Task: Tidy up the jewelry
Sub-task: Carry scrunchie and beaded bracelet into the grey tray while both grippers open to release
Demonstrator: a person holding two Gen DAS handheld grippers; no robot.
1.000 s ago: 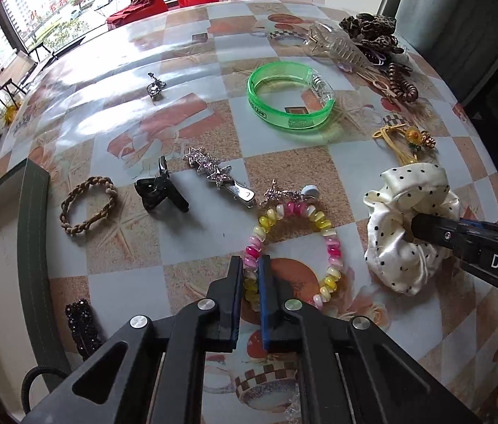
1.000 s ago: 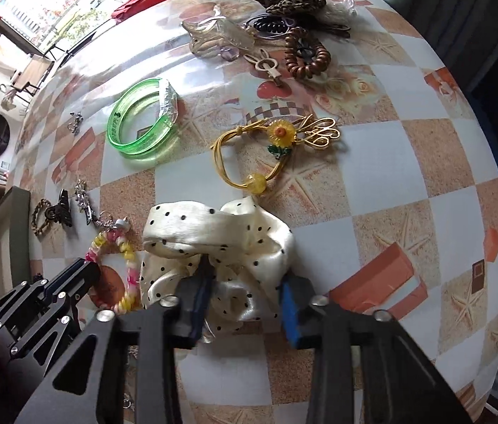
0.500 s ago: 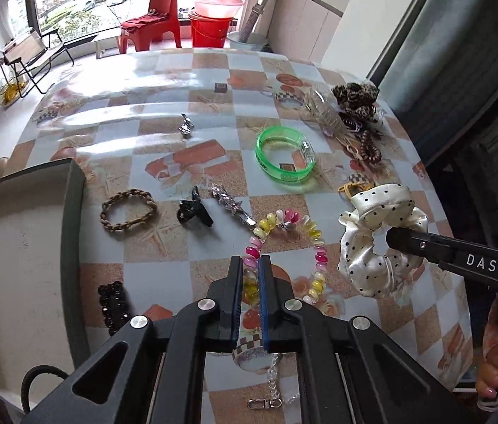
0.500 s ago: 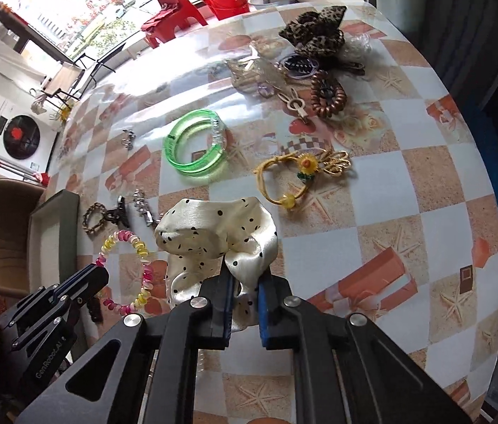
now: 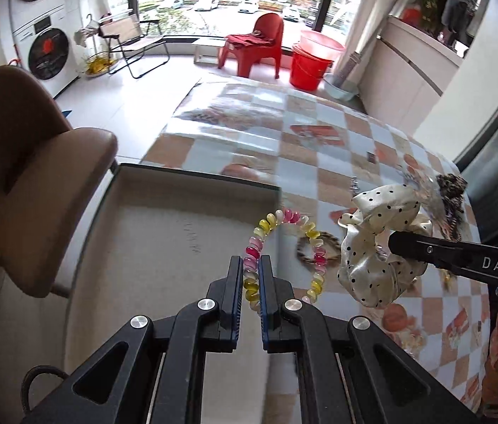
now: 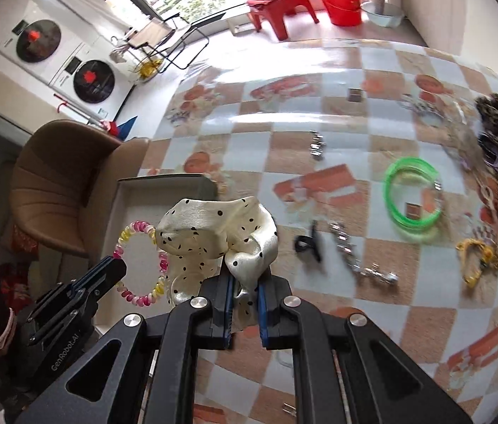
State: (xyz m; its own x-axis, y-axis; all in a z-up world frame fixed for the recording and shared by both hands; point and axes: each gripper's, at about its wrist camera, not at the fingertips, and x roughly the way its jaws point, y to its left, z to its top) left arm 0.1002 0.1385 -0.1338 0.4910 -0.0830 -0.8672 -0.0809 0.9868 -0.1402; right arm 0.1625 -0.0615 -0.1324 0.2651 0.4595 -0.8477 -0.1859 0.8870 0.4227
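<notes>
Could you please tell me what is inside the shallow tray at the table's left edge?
The tray shows only bare pale lining. The left hand-held gripper and its bead bracelet cover its near right part.

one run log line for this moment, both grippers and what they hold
left gripper: shut on beaded bracelet | right gripper: shut on polka-dot scrunchie | both items held above the table beside box

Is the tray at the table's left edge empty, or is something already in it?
Empty as far as visible: the tray shows only bare pale lining; the beaded bracelet still hangs pinched in the left gripper.
</notes>
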